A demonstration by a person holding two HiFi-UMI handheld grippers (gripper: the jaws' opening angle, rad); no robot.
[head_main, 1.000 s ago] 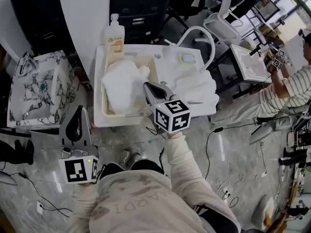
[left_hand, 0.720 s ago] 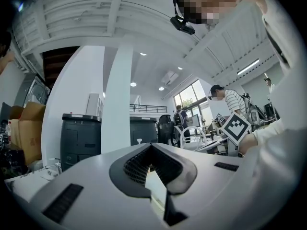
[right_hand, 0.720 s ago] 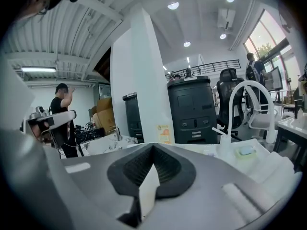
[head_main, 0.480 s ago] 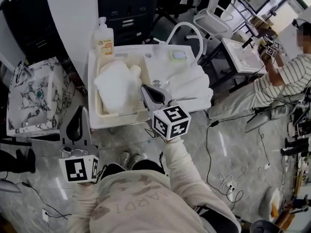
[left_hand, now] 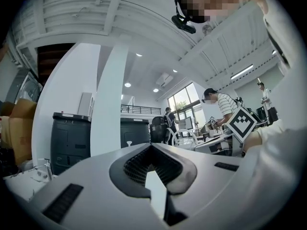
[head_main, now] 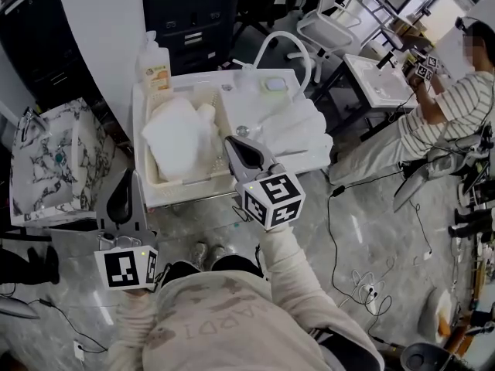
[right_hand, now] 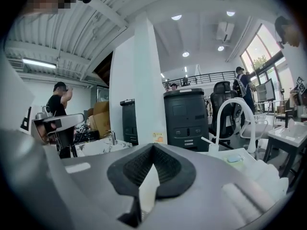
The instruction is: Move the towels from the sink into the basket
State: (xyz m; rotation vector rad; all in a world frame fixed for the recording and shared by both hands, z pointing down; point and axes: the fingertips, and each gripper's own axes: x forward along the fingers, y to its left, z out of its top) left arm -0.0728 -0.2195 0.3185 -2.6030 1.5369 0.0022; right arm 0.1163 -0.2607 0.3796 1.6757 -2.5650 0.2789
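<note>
The cream basket sits in the left half of the white sink unit and holds a heap of white towels. More white towels lie in the basin on the right and hang over its rim; they also show in the right gripper view as towels. My right gripper is shut and empty, its tip over the front of the sink between the basket and the basin. My left gripper is shut and empty, in front of the sink's left corner.
A white arched faucet and a soap bottle stand at the back of the sink. A marble-patterned basin is at the left. Another person works at a second sink to the right. Cables lie on the floor.
My right gripper has drawn back a little toward me, still shut and empty. The sink sits further left and higher in the head view. The left gripper has barely shifted.
</note>
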